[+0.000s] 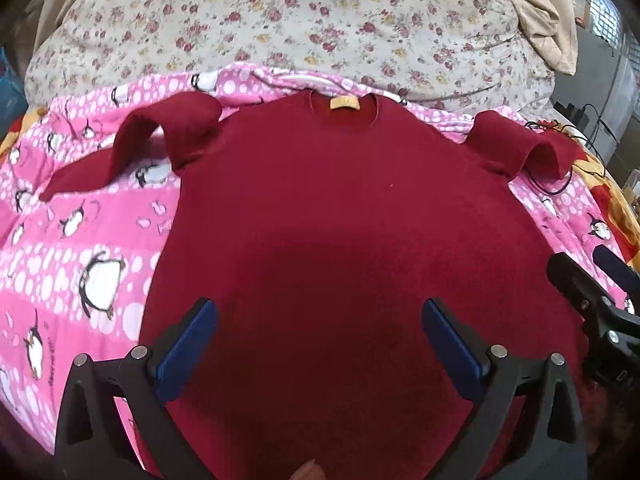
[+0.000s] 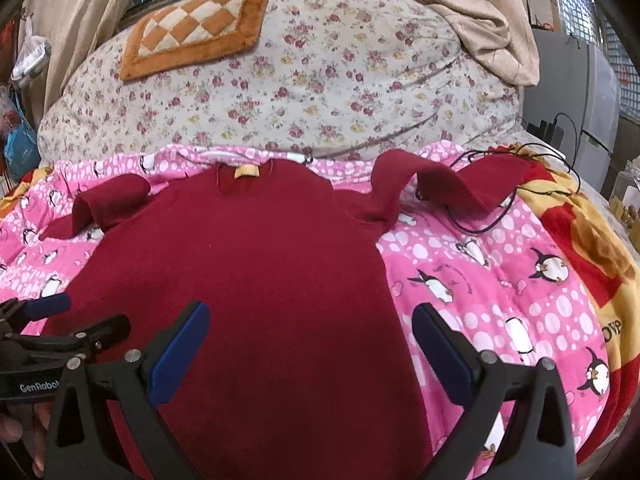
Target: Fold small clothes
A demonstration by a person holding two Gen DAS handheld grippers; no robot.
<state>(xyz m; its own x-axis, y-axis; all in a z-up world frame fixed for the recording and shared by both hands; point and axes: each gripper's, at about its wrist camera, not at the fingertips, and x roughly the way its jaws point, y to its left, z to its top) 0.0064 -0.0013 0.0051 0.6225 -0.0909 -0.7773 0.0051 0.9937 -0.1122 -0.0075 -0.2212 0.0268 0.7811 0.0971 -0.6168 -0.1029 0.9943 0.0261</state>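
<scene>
Both claws (left (image 1: pixel 320 308), right (image 2: pixel 312 312)) gape — sweater (image 1: pixel 340 220) spread beneath.

Even indoor daylight, heavy fisheye warp, fairly sharp centres.
Light seemed to come from the windows (image 2: pixel 576 8) at top right; a soft dark shadow patch sat on the red sweater (image 1: pixel 340 216) in the left view. Edges bent and vignetted black, corners blurred, no strong glare.
</scene>
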